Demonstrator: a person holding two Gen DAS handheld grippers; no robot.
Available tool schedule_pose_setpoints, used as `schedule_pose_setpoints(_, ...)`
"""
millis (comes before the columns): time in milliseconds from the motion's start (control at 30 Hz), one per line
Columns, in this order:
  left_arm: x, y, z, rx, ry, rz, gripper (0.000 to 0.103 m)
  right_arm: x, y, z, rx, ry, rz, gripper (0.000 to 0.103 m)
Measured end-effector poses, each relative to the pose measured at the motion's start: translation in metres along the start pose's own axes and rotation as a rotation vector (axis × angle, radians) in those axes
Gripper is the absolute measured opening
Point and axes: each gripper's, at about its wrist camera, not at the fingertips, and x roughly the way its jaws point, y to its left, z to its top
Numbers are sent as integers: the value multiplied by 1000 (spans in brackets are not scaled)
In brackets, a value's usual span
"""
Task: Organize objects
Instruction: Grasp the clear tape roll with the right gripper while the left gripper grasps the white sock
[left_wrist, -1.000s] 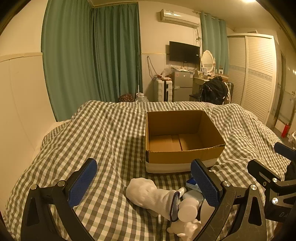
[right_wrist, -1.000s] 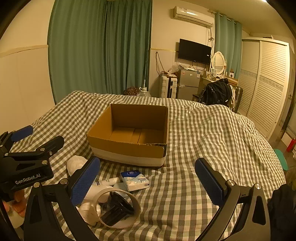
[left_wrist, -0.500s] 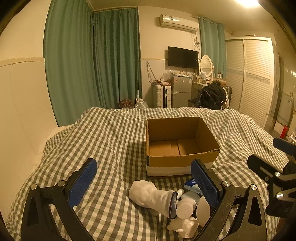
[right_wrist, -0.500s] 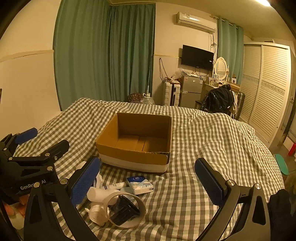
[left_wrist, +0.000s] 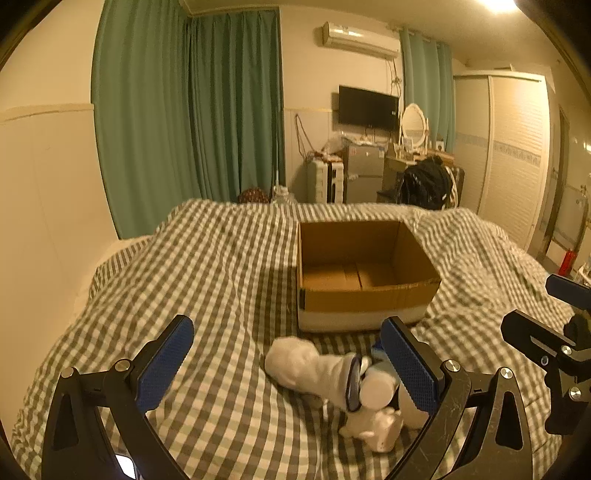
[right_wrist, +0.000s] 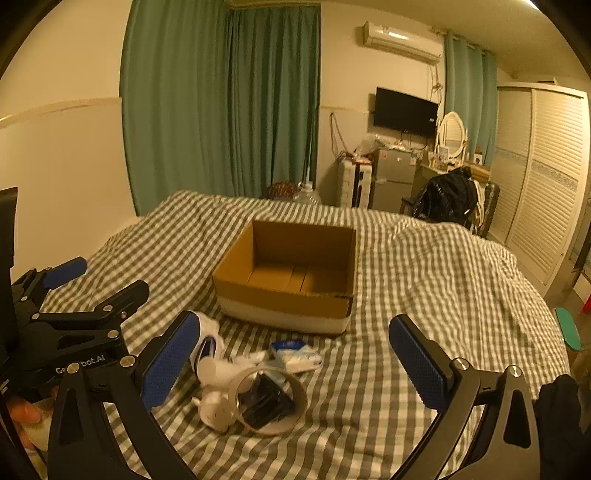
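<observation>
- Objects to organize lie in a small heap on the checked bedspread (right_wrist: 424, 280), just in front of the cardboard box (right_wrist: 295, 280).
- Left gripper (left_wrist: 288, 365) hangs above the bedspread with its two blue-padded fingers (left_wrist: 166, 362) spread wide and nothing between them; the heap is under its right finger.
- At the left of the heap is a rolled white sock (left_wrist: 306, 365), lying on its side, its blue-edged opening turned to the right.
- Touching the sock's open end is a white bottle (left_wrist: 376, 387), and just before it lies a small white figurine (right_wrist: 214, 406), close to the near edge of the heap.
- Next comes a roll of clear tape (right_wrist: 269, 398), lying almost flat, with a black thing inside its ring that I cannot name.
- Behind the tape, nearer to the box, is a small blue-and-white tissue pack (right_wrist: 295, 352).
- The box stands upright on the bed with its top open, and only its brown bottom shows inside.
- Right gripper (right_wrist: 291, 365) is also wide open and holds nothing; the tape and the tissue pack lie below the gap between its fingers.
</observation>
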Motion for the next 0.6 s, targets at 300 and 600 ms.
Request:
schedule_pose_setpoints(300,36,2,-29,13,122,15,103,43,11,-34,-17,160,63,103)
schedule_pose_setpoints(600,71,-10,-46,46,212,-2,103,95,9,-68,-29,297,77,103)
